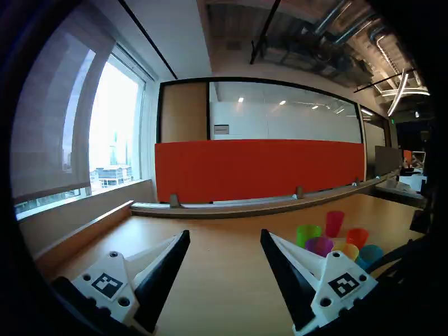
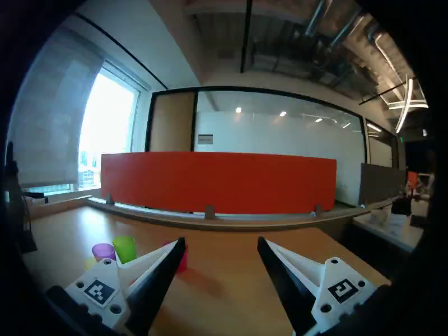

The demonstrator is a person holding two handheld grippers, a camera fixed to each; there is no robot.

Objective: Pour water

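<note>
Above the smooth, wood-grained tabletop (image 1: 224,291), the left hand-held gripper (image 1: 224,232) is hovering with its two tapered, black-edged white fingers spread apart, nothing lying between them. Beyond its right finger, toward the tabletop edge on the right of the left gripper view, a tight cluster of glossy, tapered plastic cups (image 1: 322,245) is standing upright: a green cup (image 1: 308,234), a taller pink cup (image 1: 334,223) and an orange cup (image 1: 357,237), with purple, yellow and teal ones crowding just beside them. A flat red panel (image 1: 257,168) is running along the far edge. In the right gripper view, the right hand-held gripper (image 2: 220,239) is hanging over the same wood surface, fingers parted and gripping nothing. The cups are sitting by its left finger, the pink one partly hidden behind that finger.
</note>
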